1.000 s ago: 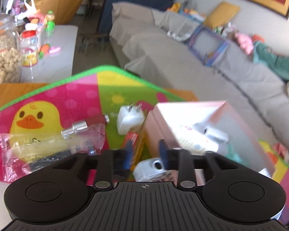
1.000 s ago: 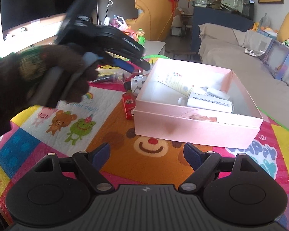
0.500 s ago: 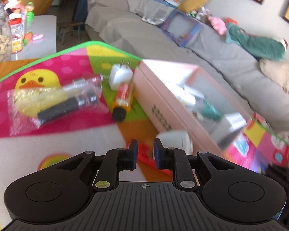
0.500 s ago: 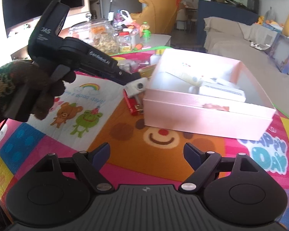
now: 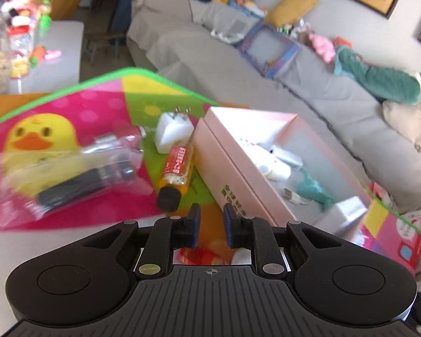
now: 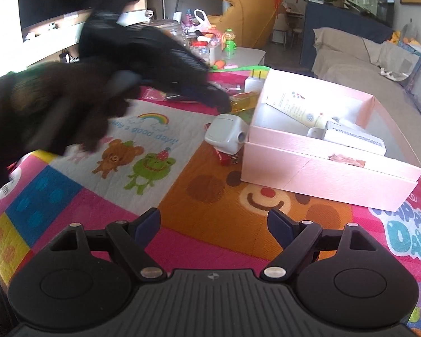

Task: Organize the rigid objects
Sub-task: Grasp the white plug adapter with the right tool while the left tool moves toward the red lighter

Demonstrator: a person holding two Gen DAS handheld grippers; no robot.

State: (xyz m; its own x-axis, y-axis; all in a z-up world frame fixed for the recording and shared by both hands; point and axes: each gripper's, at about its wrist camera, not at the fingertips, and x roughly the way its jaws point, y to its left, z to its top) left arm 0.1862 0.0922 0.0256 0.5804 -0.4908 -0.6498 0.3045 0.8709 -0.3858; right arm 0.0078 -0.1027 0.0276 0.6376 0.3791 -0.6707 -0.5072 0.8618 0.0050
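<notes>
An open pink box (image 5: 227,168) (image 6: 322,174) sits on the play mat and holds tubes and small items. Beside its left wall lie an orange bottle with a black cap (image 5: 176,174) (image 6: 242,104), a white charger plug (image 5: 172,132), a white gadget (image 6: 226,133) and a red item (image 6: 224,156). My left gripper (image 5: 211,224) (image 6: 221,102) hovers just short of the orange bottle, jaws narrowly apart with nothing between them. My right gripper (image 6: 214,226) is open and empty, well short of the box.
A clear bag with a dark tube (image 5: 70,174) lies on the duck picture. A side table with jars and toys (image 5: 22,42) stands beyond the mat. A grey sofa (image 5: 266,78) runs behind the box.
The left gripper let go of the white gadget, which now lies beside the box. It then moved forward toward the orange bottle. The right gripper stayed put.
</notes>
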